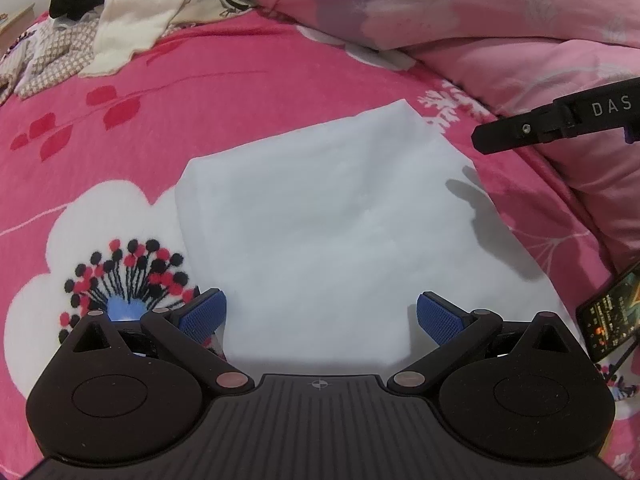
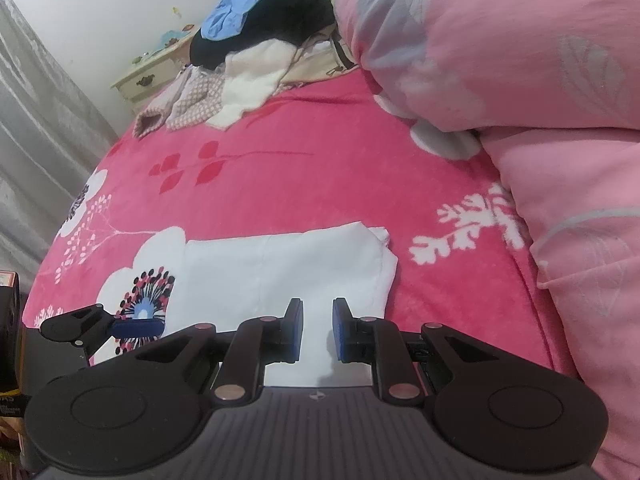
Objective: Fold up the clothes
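White garment (image 1: pixel 320 220) lies folded into a flat rectangle on the bed (image 1: pixel 240 92), just beyond my jaws. My left gripper (image 1: pixel 318 316) is spread wide and empty; my right gripper (image 2: pixel 318 330) shows a narrow gap, gripping nothing. This piece looks done. Far left, the clothes pile (image 2: pixel 256 52) still waits unfolded.

Even, fairly bright indoor light, slightly cool. The folded white garment (image 1: pixel 320 216) is overexposed, its creases nearly lost, and carries a soft grey shadow near its right edge. Fisheye distortion bows the bed (image 2: pixel 280 168); corners vignette dark, and detail is soft.
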